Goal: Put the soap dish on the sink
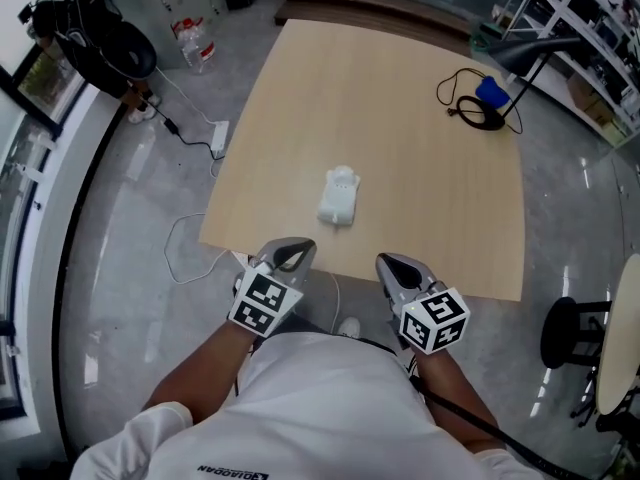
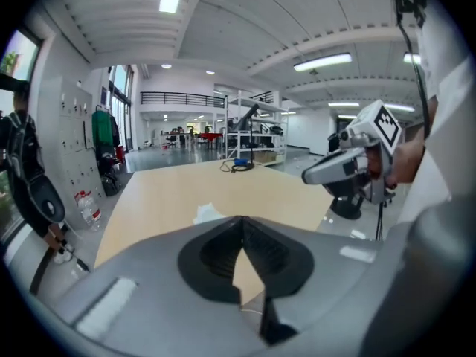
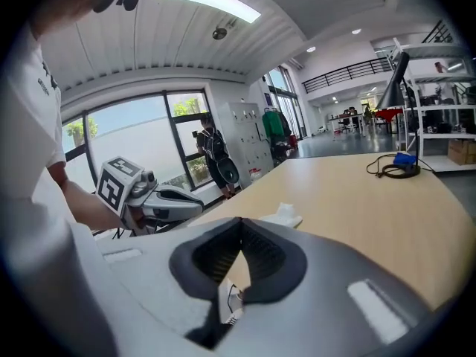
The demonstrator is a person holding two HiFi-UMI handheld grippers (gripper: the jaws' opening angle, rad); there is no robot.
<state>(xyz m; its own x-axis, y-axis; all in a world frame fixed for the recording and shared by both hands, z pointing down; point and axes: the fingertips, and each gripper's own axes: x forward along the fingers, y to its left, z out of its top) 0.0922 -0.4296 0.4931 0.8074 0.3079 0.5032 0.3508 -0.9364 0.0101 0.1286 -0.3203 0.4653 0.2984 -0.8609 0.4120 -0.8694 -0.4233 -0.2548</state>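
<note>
Found no readable brand anywhere: only black-and-white square markers on the cubes of the left claw (image 1: 290, 255) and right claw (image 1: 398, 268), plus shirt print too small to read. Saw both claws pressed together and empty, held at the near edge of the bench (image 1: 400, 118). Spotted the white soap dish (image 1: 340, 196) near that edge's middle, well apart from the black cable (image 1: 478, 108) by the far right corner, bare bench all round it.
</note>
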